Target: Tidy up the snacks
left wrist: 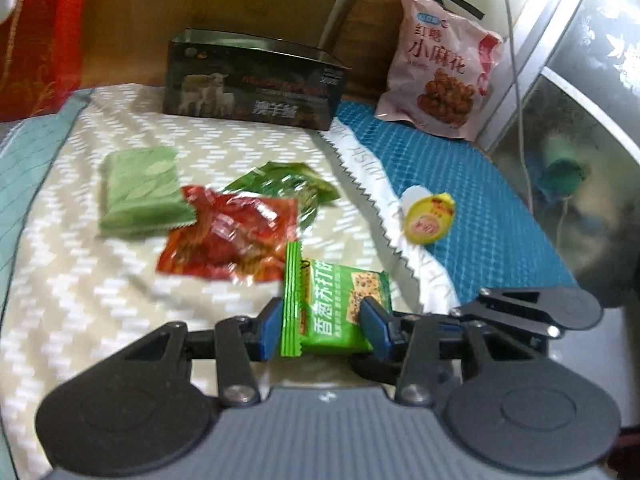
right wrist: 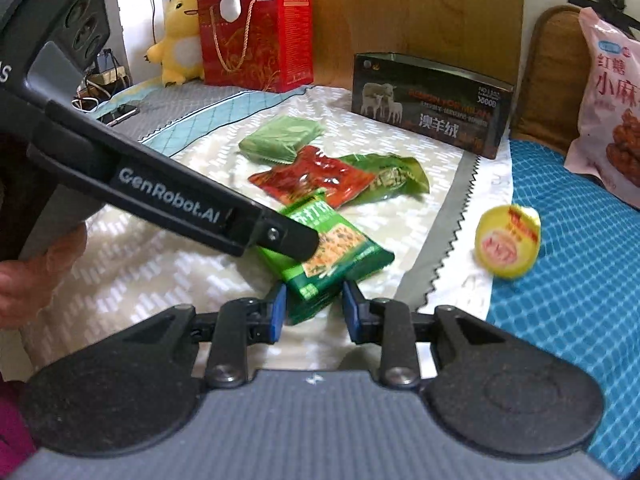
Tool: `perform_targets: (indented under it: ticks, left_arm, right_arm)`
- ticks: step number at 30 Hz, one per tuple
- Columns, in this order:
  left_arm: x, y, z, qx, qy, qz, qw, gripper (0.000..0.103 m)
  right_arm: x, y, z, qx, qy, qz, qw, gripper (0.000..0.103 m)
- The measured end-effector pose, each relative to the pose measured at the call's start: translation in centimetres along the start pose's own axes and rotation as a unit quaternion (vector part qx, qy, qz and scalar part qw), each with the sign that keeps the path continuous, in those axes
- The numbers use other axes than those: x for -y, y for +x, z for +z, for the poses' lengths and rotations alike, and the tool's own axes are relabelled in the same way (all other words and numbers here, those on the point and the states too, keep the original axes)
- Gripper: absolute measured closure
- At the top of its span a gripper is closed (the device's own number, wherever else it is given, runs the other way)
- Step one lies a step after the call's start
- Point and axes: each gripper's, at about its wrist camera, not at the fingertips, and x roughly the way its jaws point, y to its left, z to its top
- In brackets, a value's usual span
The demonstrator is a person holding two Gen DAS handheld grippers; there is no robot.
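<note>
A bright green cracker packet (left wrist: 336,308) (right wrist: 332,248) lies on the patterned bedcloth. My left gripper (left wrist: 322,328) has its blue pads on either side of it, closed on it. My right gripper (right wrist: 314,308) is open, its pads flanking the packet's near end without pressing it. The left gripper's arm (right wrist: 180,204) crosses the right wrist view. Behind lie a red packet (left wrist: 232,236) (right wrist: 316,178), a dark green packet (left wrist: 288,184) (right wrist: 396,178) and a pale green packet (left wrist: 140,192) (right wrist: 282,138). A yellow jelly cup (left wrist: 428,218) (right wrist: 506,242) lies to the right.
An open dark box (left wrist: 256,84) (right wrist: 430,102) with sheep on it stands at the back. A pink snack bag (left wrist: 444,68) (right wrist: 608,120) leans at the back right on the blue mat (left wrist: 480,208). A red gift bag (right wrist: 260,36) and a yellow plush toy (right wrist: 178,40) stand back left.
</note>
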Motion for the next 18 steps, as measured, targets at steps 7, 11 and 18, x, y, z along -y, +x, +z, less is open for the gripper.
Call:
perform_targets:
  ticks: [7,11,18]
  left_arm:
    - [0.5,-1.9,-1.9,0.024,0.011,0.06,0.9979,0.055]
    - [0.4,-2.4,-2.6,0.035,0.018,0.083,0.9957,0.049]
    - [0.2,-2.8,-3.1,0.043,0.03,0.1,0.9936,0.047]
  right_arm:
    - [-0.3,-1.4,-2.0,0.032,0.056,0.006,0.998,0.06]
    - [-0.7,-2.2,-3.2,0.054,0.094,0.009,0.994,0.055]
    - [-0.5,-3.2,-3.9,0.071,0.109,0.004,0.991,0.055]
